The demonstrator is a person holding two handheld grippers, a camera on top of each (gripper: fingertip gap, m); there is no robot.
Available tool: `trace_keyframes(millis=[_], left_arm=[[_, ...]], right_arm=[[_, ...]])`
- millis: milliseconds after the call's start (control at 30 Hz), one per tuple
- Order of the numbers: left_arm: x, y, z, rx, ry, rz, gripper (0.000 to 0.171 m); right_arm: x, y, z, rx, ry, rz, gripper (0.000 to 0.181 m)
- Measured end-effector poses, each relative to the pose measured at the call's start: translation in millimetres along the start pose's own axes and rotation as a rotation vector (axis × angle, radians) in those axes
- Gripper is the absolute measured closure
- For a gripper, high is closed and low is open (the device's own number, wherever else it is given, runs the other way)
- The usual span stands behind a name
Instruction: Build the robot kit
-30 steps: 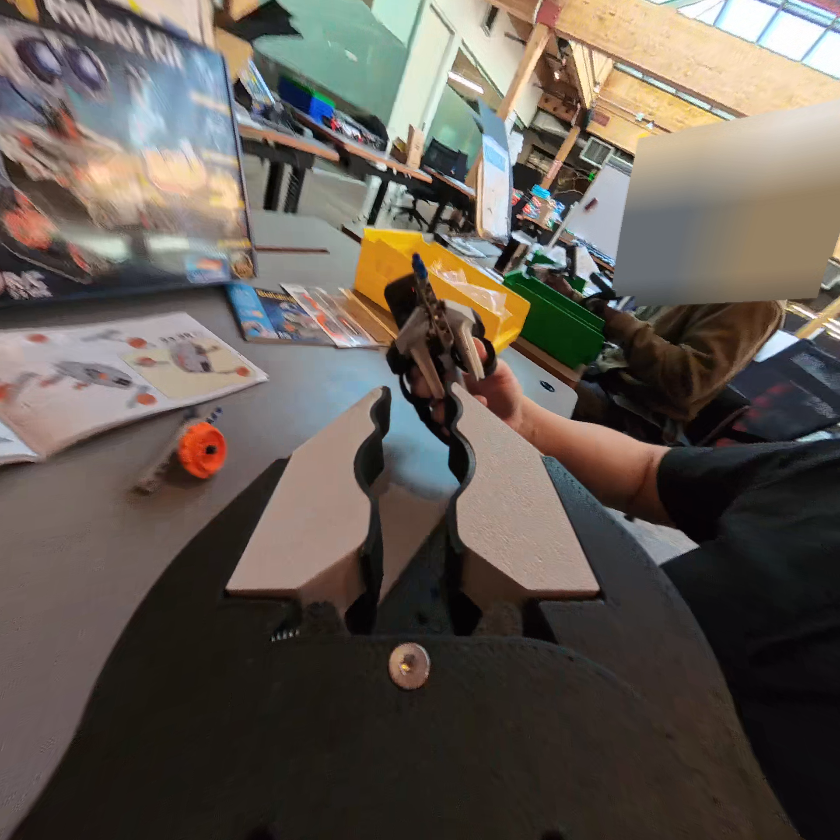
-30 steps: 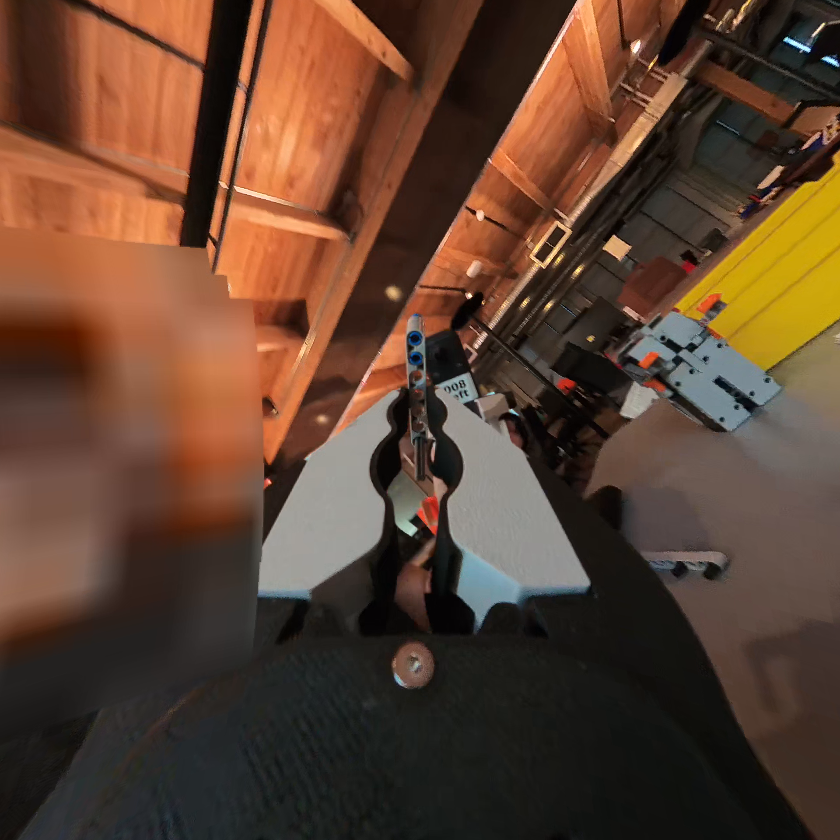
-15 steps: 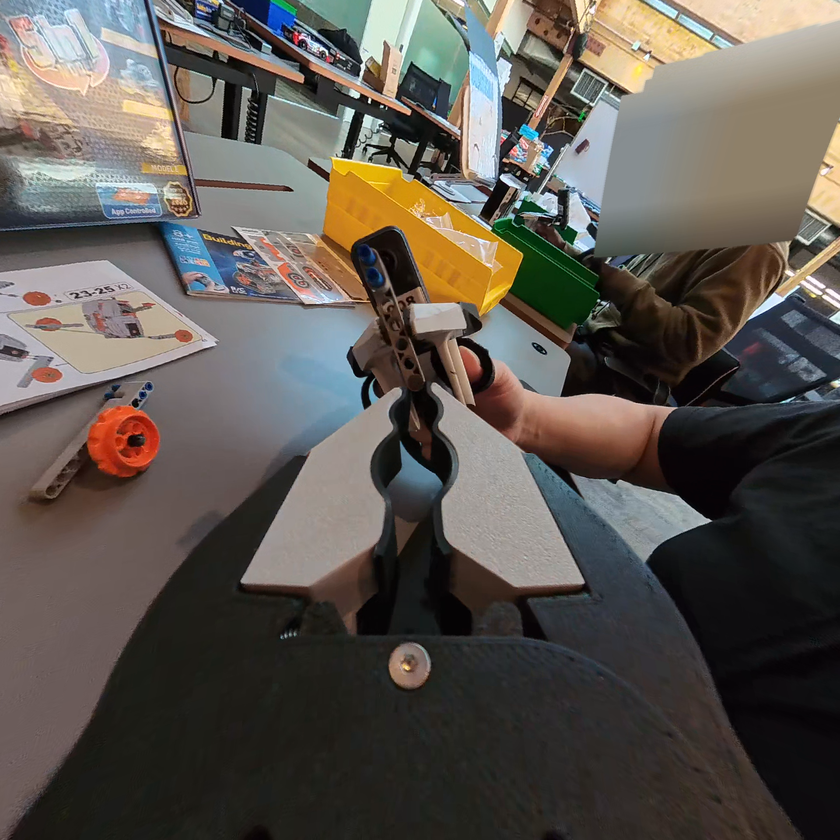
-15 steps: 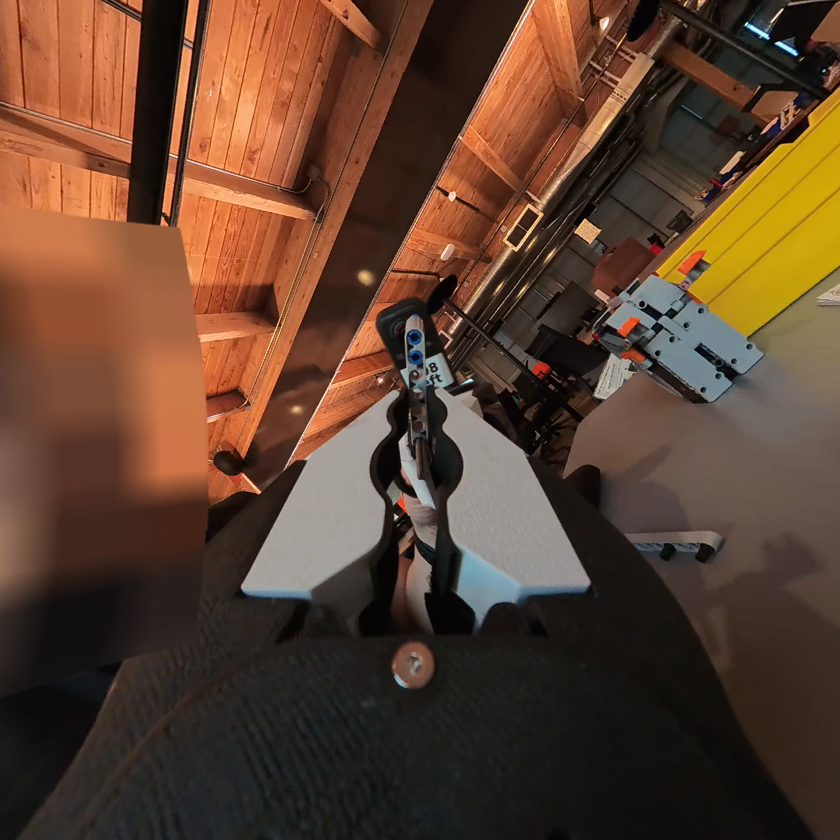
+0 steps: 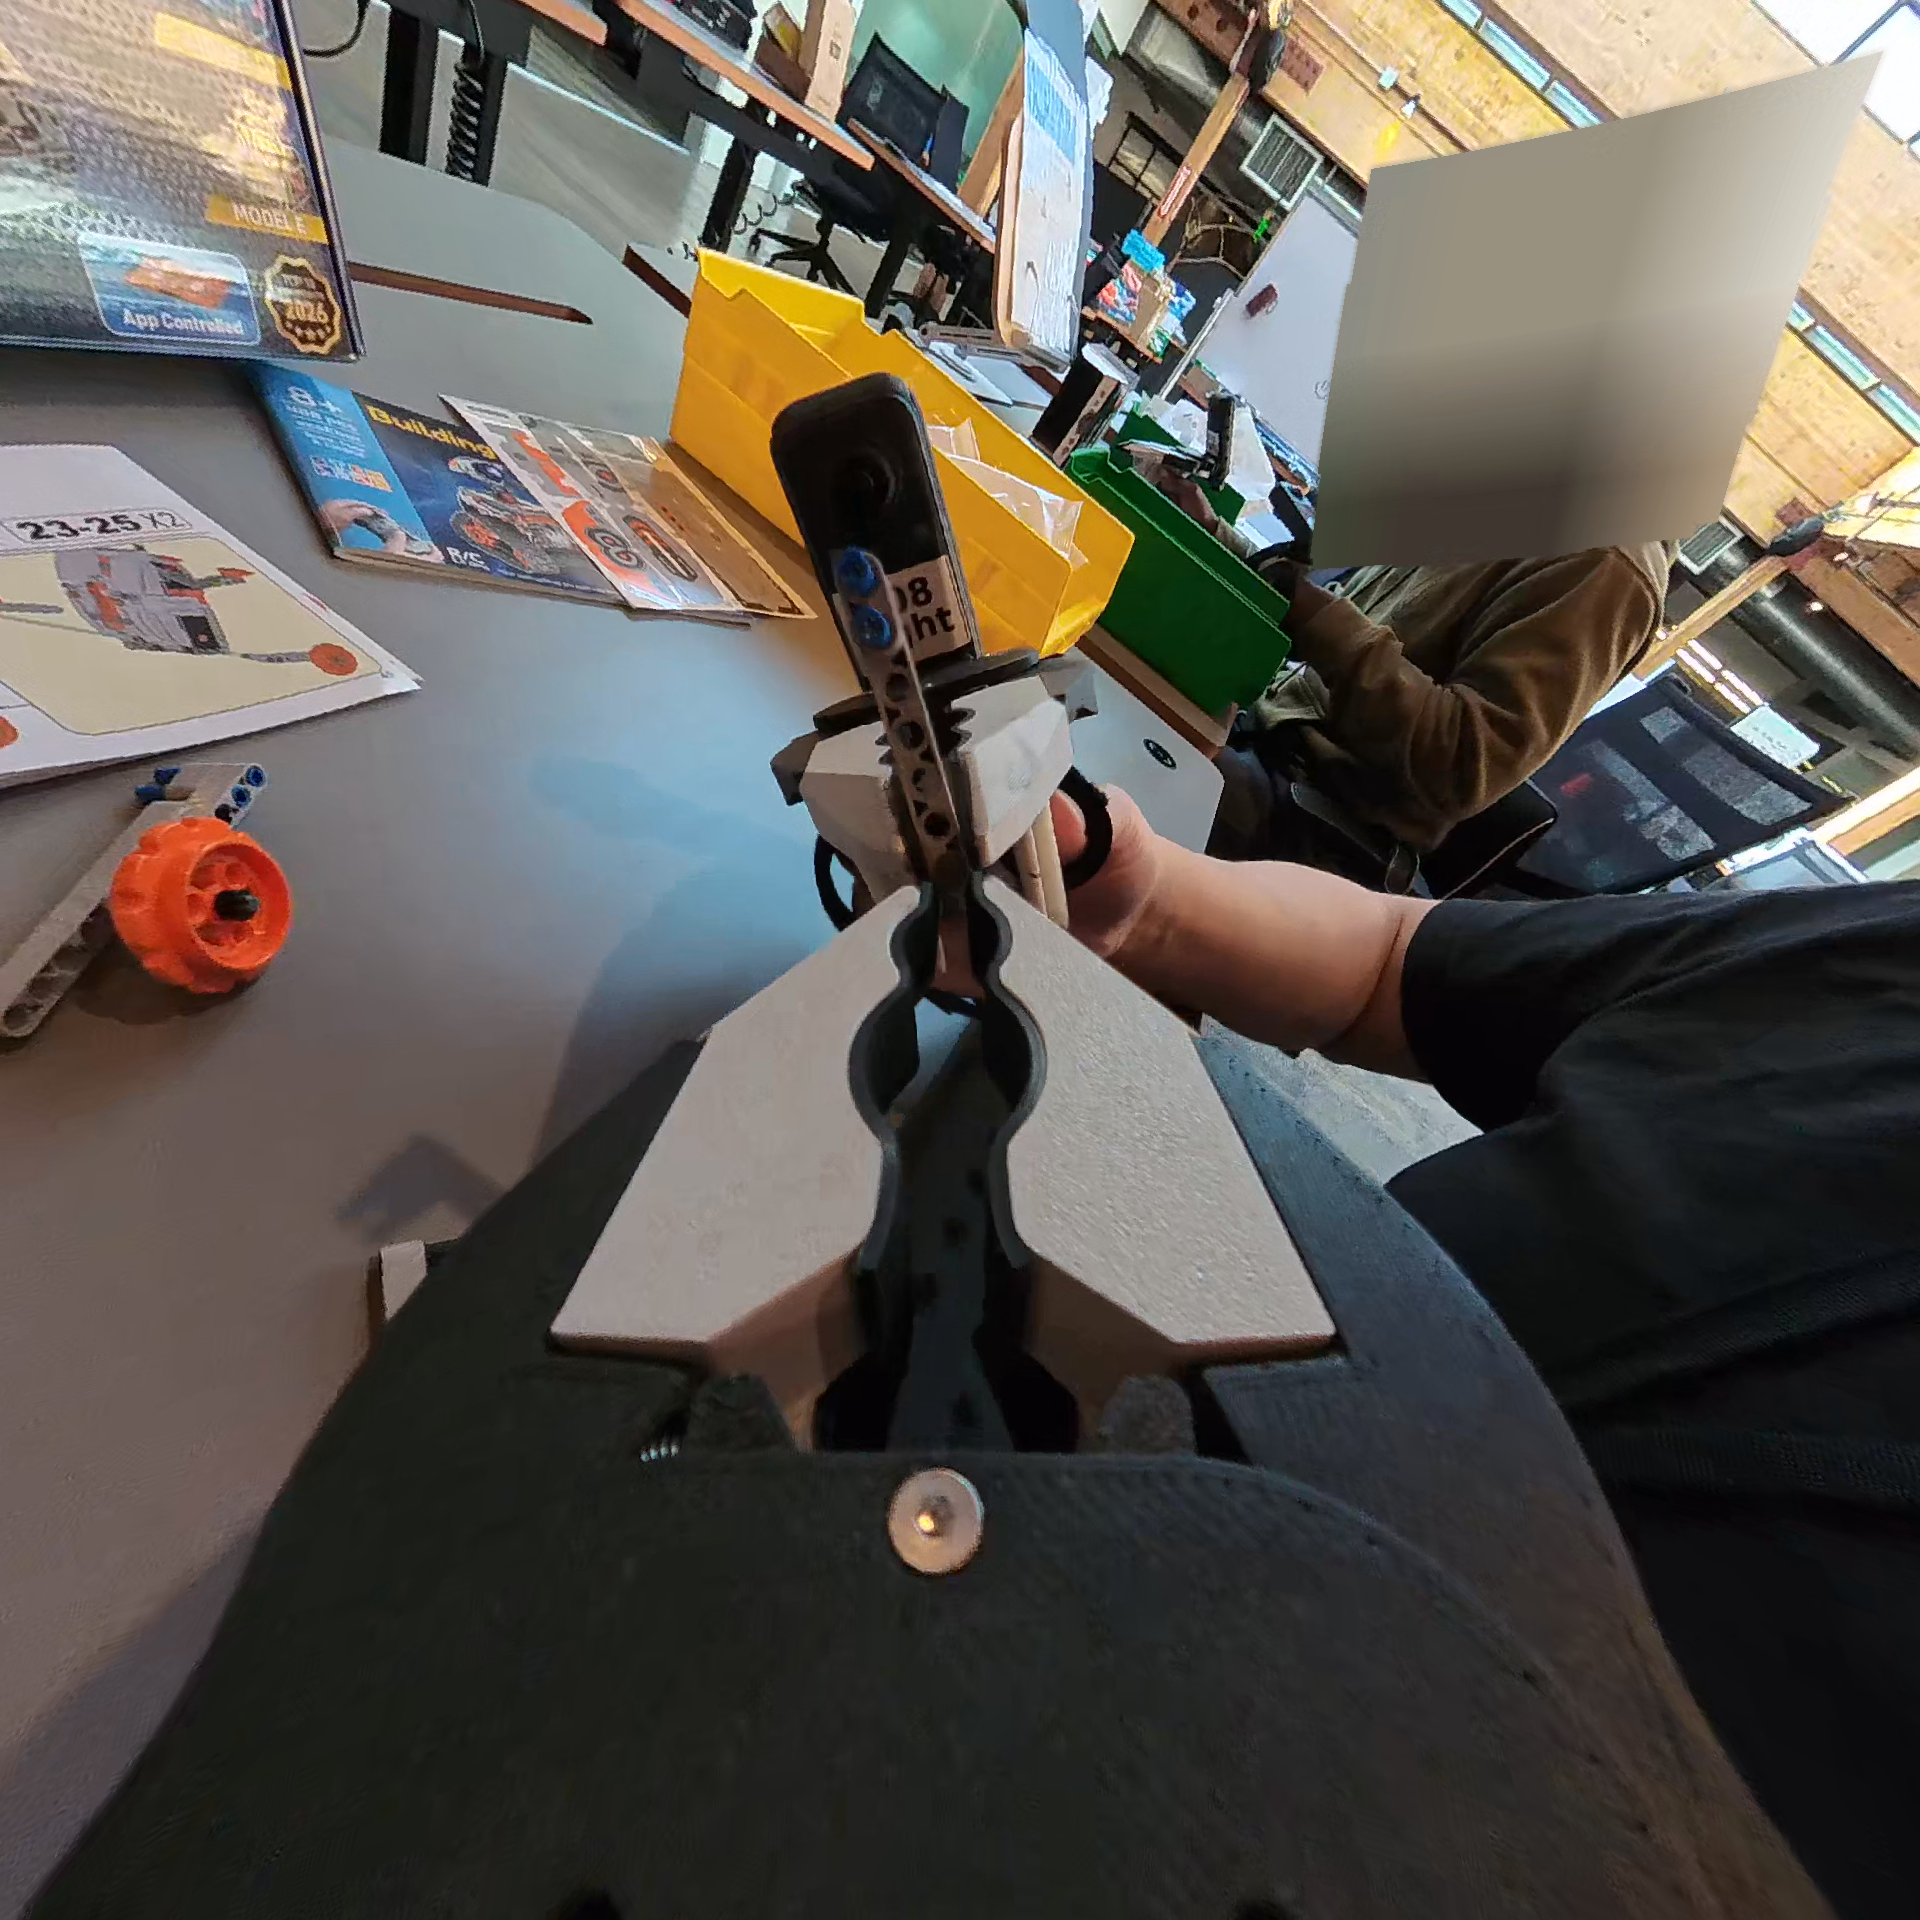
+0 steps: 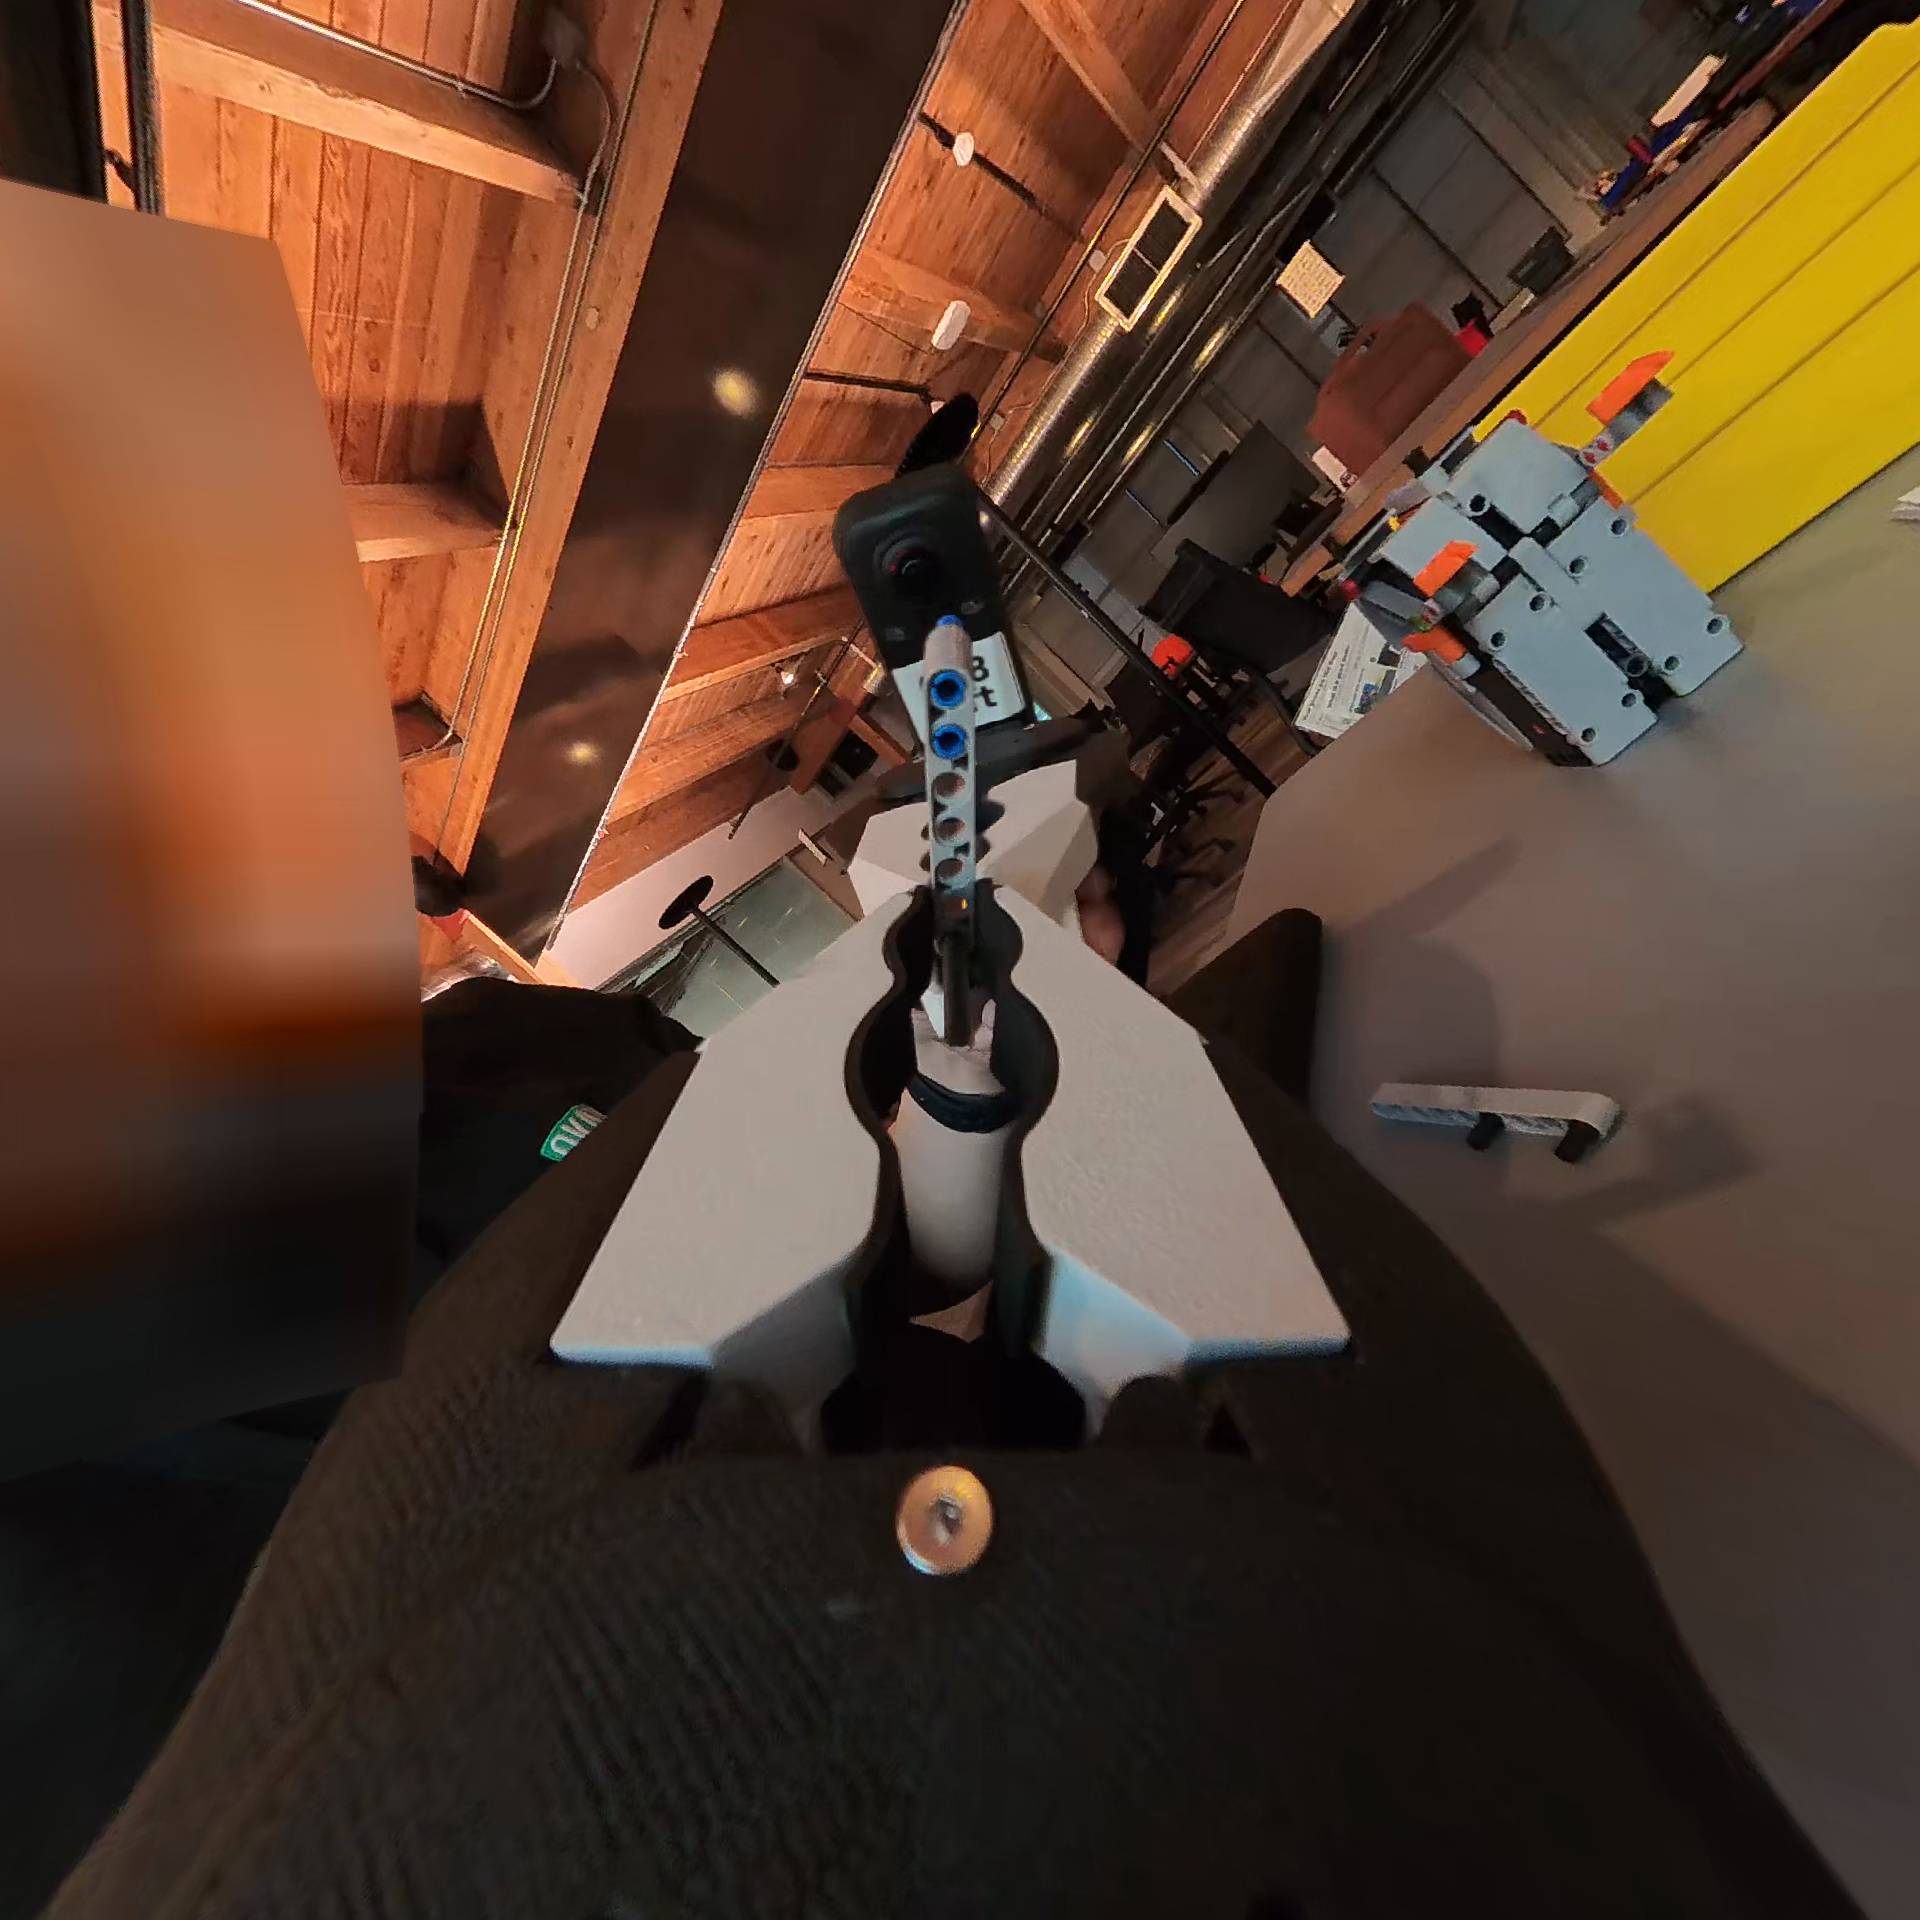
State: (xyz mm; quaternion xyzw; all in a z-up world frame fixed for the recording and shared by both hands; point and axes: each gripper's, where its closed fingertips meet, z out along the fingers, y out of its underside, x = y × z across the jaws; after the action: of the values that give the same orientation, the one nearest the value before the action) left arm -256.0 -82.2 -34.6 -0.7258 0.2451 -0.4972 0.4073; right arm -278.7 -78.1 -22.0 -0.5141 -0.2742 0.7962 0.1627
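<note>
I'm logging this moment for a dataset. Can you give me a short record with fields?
left hand-held gripper: shut on lower end of grey beam
right hand-held gripper: shut on the same beam, facing the left one
beam: upright, two blue pins near its top
table: orange wheel, booklet, yellow bin

I'm working in an open workshop. Timber ceiling beams (image 6: 436, 156), rows of desks (image 5: 727, 94) and parts bins (image 5: 883, 416) surround me.
</note>
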Motion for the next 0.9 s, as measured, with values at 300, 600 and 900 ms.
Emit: trace_keyframes(millis=[300,600,900], left_arm=[[-32,20,-35,-0.130,-0.192,0.076,0.145],[-88,72,-60,-0.441,-0.466,0.115,0.131],[-118,96,-62,-0.665,-0.629,0.251,0.136]], right_arm=[[6,-12,-11,0.062,-0.006,0.074,0.176],[3,-12,-11,0.044,-0.025,0.081,0.176],[2,-24,-23,0.082,-0.012,0.060,0.176]])
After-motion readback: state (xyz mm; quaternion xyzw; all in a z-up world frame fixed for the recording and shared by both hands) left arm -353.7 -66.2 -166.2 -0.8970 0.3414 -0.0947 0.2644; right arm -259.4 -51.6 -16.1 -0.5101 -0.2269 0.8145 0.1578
